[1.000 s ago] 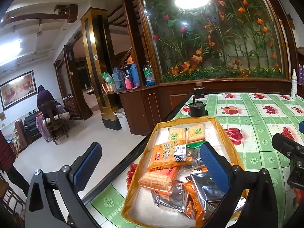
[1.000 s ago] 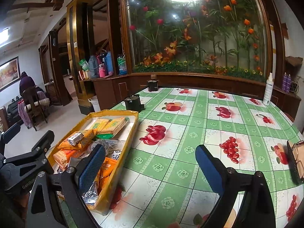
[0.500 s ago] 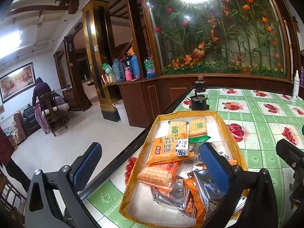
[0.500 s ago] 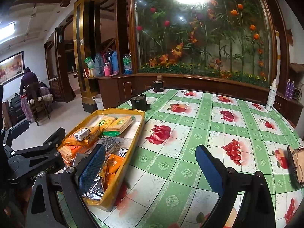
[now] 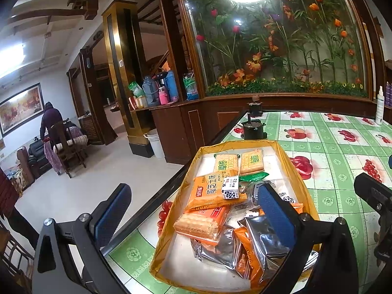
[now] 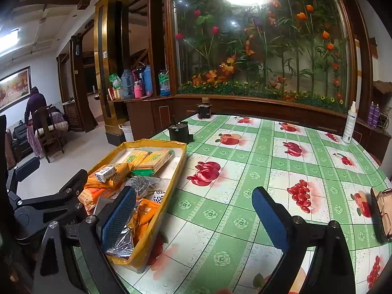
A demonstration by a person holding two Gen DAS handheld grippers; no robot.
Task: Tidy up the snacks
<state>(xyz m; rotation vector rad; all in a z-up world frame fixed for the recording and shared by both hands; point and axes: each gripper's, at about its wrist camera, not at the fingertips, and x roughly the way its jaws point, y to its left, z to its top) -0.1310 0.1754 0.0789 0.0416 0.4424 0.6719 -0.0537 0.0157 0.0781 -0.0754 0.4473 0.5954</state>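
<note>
Snacks [image 5: 213,191], crinkly foil and glossy orange packets, fill a shallow yellow rectangular tray [image 5: 296,178]; left gripper [image 5: 193,208] and right gripper [image 6: 193,210] both gape wide, holding nothing.

free: tablecloth [image 6: 245,196] lying bare right of yellow snack tray [image 6: 171,183] | blocking: black pot [image 6: 178,131] standing behind tray

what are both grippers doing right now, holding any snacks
Left gripper: open, holding nothing, hovering by the snack tray.
Right gripper: open, holding nothing, over the tablecloth.
</note>
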